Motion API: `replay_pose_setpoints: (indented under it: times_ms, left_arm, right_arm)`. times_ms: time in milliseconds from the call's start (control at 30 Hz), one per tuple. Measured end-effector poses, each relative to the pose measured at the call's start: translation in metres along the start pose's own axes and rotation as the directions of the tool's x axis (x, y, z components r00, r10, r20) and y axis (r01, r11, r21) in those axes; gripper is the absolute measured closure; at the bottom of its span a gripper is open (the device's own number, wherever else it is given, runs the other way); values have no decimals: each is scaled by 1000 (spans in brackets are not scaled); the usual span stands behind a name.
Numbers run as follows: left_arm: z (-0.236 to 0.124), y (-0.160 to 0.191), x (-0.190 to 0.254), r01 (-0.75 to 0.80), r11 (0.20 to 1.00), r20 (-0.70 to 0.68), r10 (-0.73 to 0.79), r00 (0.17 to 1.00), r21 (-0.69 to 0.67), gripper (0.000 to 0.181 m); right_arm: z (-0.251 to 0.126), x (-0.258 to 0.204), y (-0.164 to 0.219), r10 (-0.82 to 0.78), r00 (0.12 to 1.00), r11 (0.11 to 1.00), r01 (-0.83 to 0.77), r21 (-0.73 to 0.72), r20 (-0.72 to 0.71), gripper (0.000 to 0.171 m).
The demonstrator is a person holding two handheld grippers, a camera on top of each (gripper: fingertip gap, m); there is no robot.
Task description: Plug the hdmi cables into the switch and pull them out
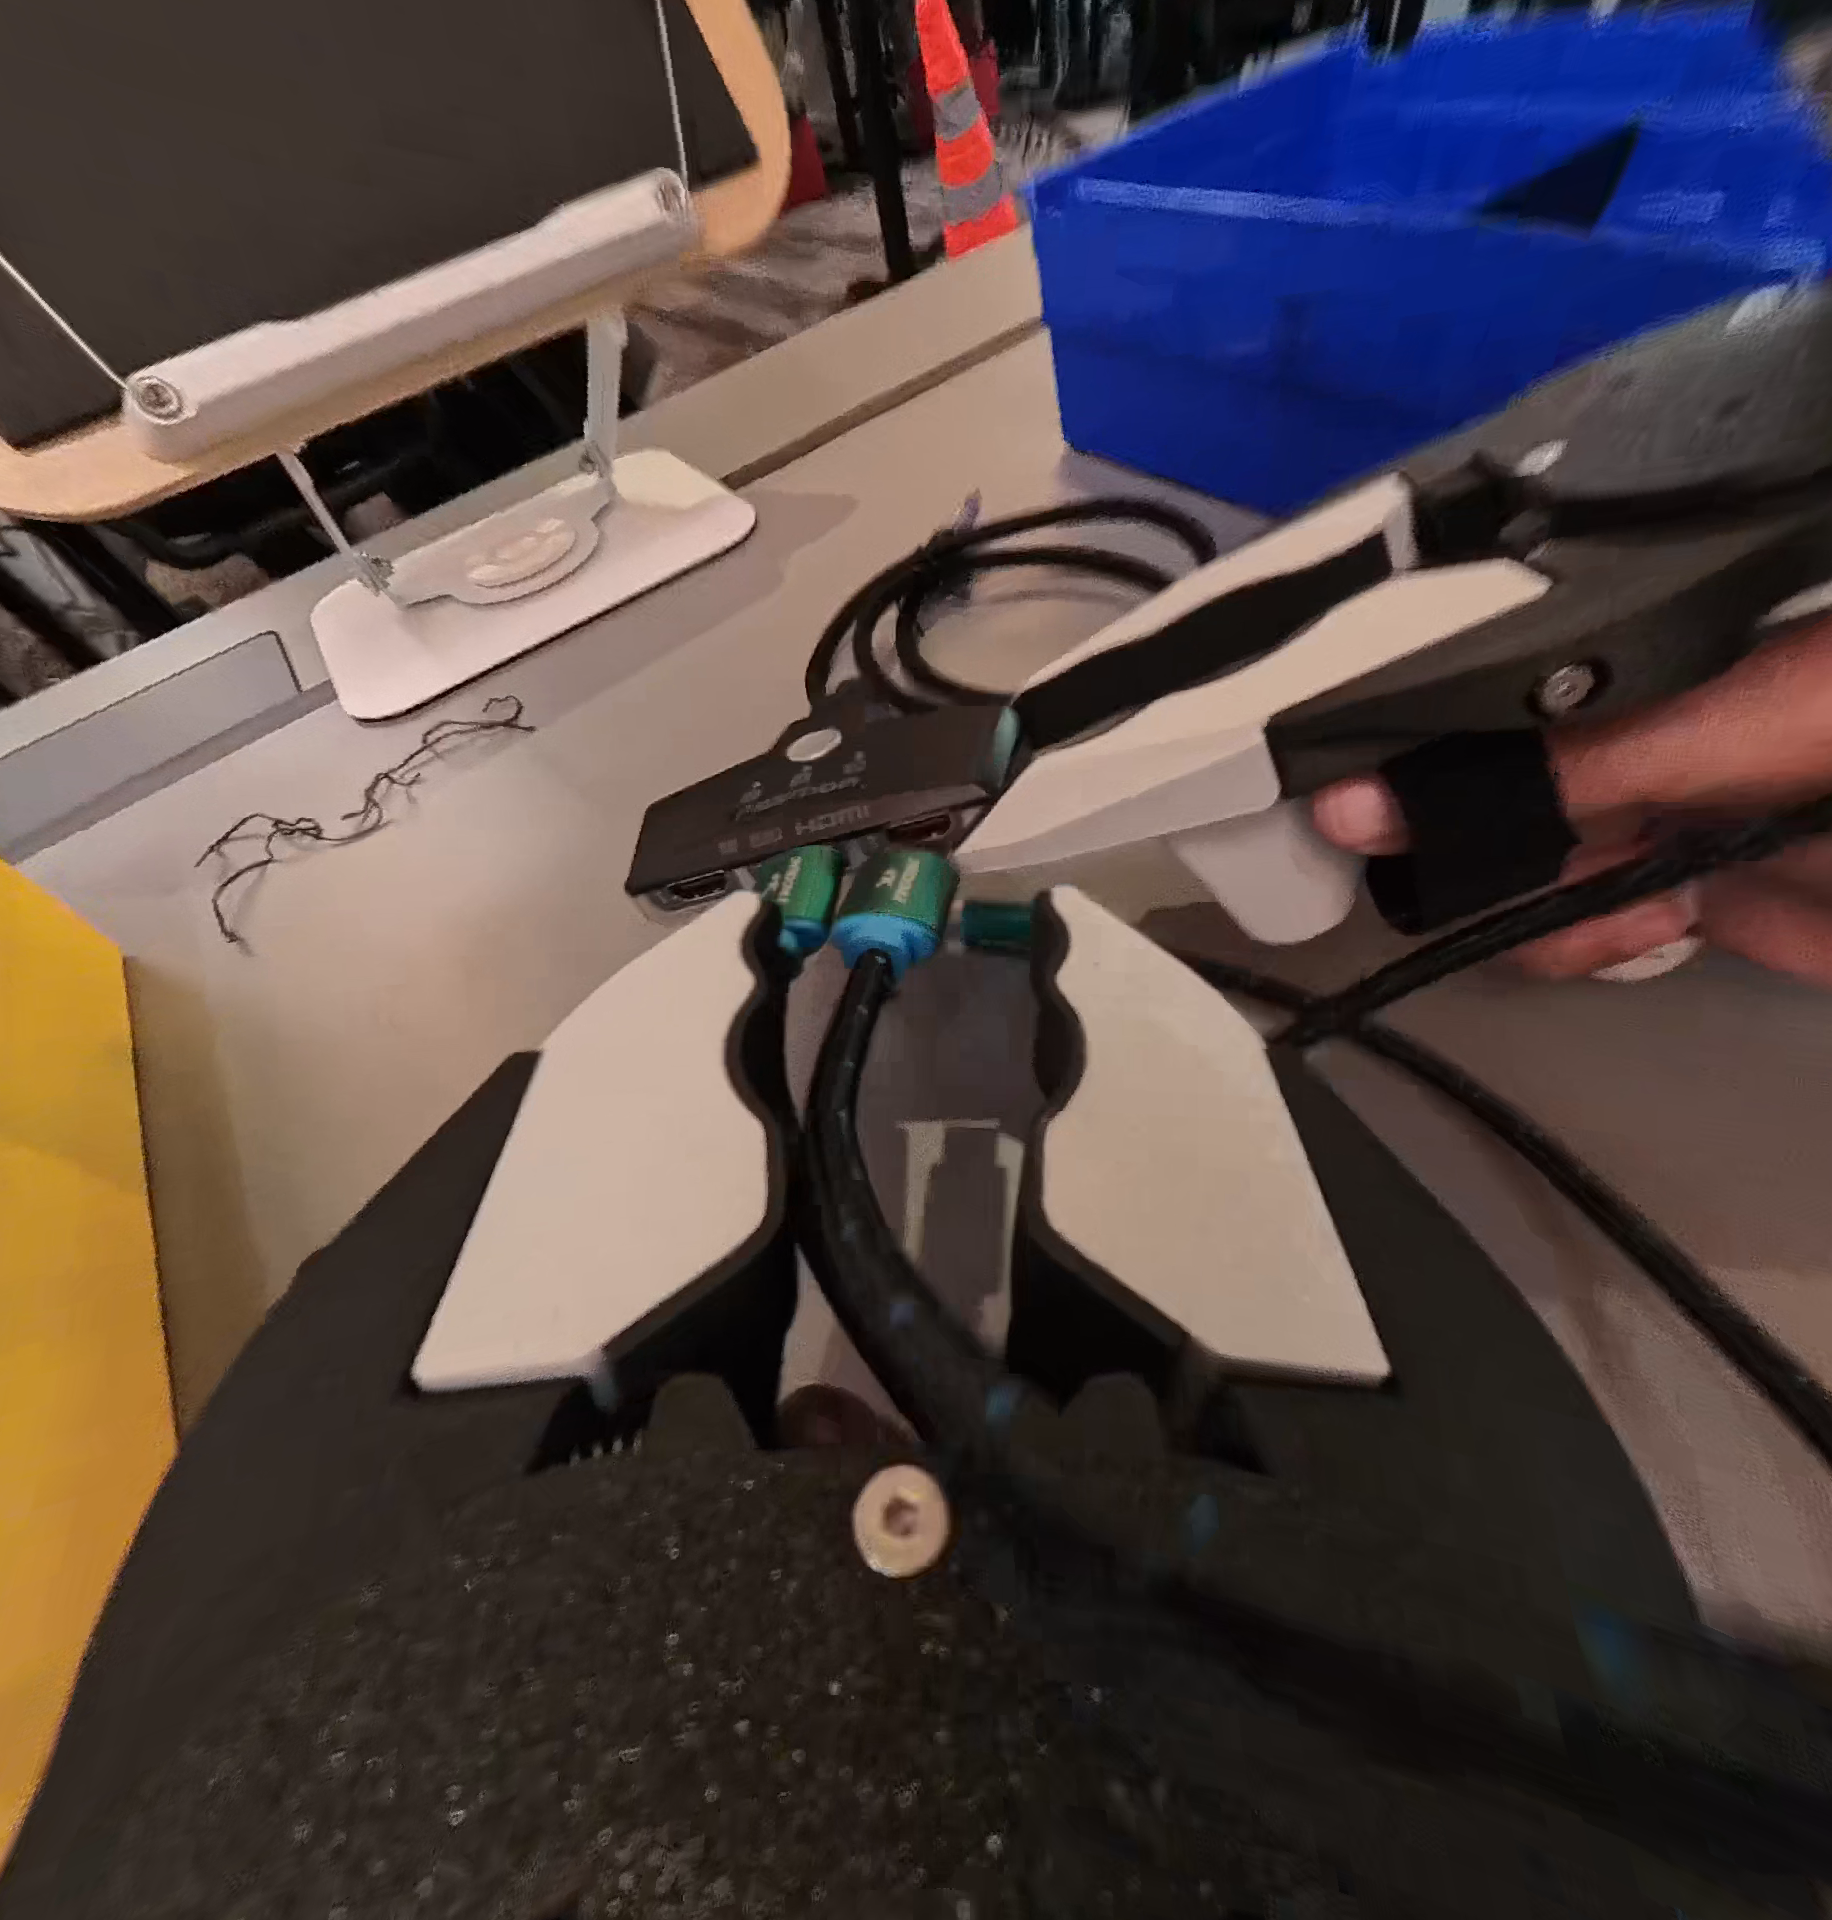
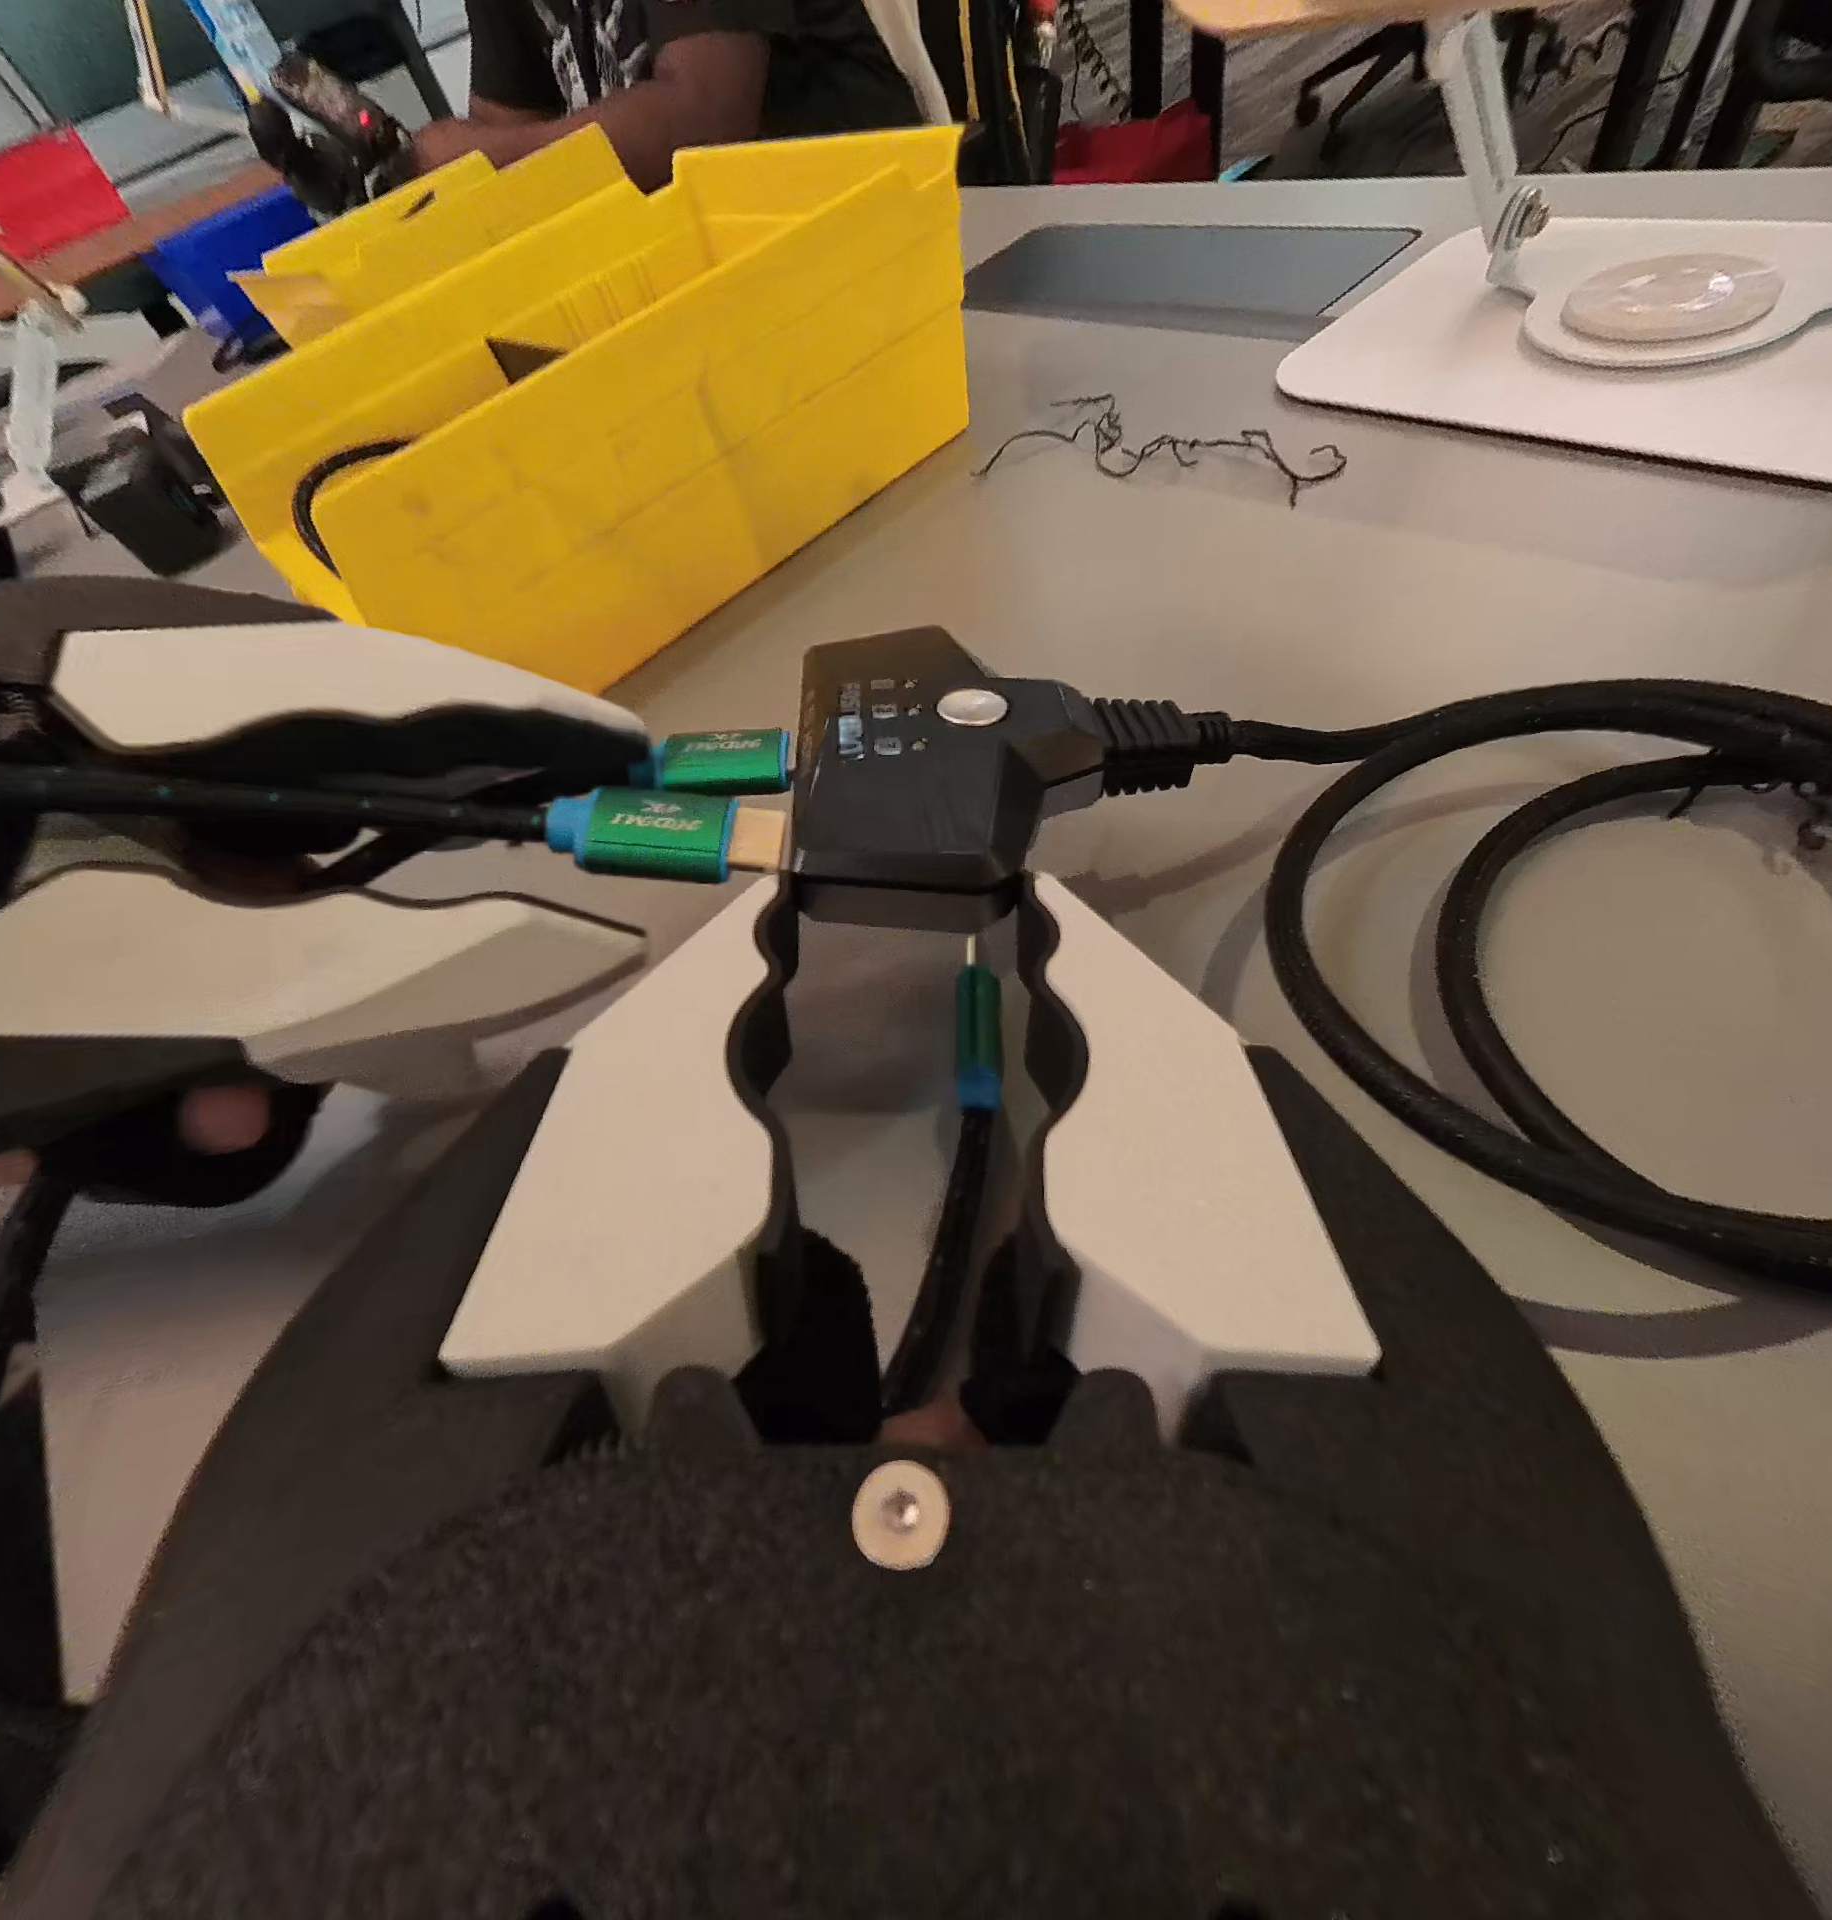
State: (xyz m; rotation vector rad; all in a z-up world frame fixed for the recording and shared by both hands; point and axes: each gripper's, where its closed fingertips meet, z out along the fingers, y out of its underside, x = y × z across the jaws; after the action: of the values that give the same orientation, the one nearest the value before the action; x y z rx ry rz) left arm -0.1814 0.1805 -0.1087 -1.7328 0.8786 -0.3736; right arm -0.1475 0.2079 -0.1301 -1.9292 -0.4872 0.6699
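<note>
The right gripper (image 2: 901, 894) is clamped on the near end of the black HDMI switch (image 2: 912, 769), one fingertip on each side of the body, holding it raised off the grey table (image 2: 1151, 582), so the port face to its left stays steady and can be pushed against. The switch's own thick black lead (image 2: 1411, 727) leaves the opposite, right-hand end and loops on the table, well clear of the work. A third green-and-blue plug (image 2: 976, 1029) hangs between the right gripper's fingers, below the switch. In the left wrist view the left gripper (image 1: 896, 909) points straight at the port face of the switch; its fingers stand apart, with two green-shelled HDMI plugs just ahead of their tips and the braided cable (image 1: 850, 1122) running back through the gap. The pads do not look pressed on anything there, though the right wrist view hides the far plug's boot behind a finger, so a light hold on it cannot be ruled out. The nearer plug (image 2: 652, 831) shows bare gold metal between its shell and the switch, so it seems only partly seated; the farther plug (image 2: 720, 758) sits with its shell against the port face. A yellow bin (image 2: 621, 436) stands beyond the left gripper, a white stand base (image 2: 1411, 384) beyond the switch.
</note>
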Motion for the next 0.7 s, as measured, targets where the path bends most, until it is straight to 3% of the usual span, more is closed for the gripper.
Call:
replay_pose_setpoints:
  times_ms: [133, 200, 300, 467, 567, 700]
  left_arm:
    - [-23, -11, 0, 104, 993, -92, -98, 991, 60, 128]
    - [-28, -7, 3, 118, 991, -123, -109, 986, 69, 155]
    - [-29, -4, -3, 10, 997, -67, -5, 998, 78, 177]
    - [-38, -5, -2, -157, 984, -35, 161, 986, 79, 179]
    - [-46, -20, -5, -72, 987, -57, 81, 995, 143, 179]
    - [-55, -35, -19, 173, 959, -145, -143, 979, 225, 180]
  right_arm:
    - [-2, -1, -4, 40, 998, 999, -41, 31, 38, 130]
    - [-1, -1, -1, 37, 999, 999, -38, 24, 40, 130]
    - [0, 1, 2, -4, 1000, 1000, 4, 9, 18, 130]
    - [3, 21, 17, -197, 968, 978, 182, -106, -156, 130]
    - [7, 30, 27, -281, 941, 949, 243, -200, -192, 130]
    - [2, 27, 33, -256, 956, 946, 217, -242, -146, 124]
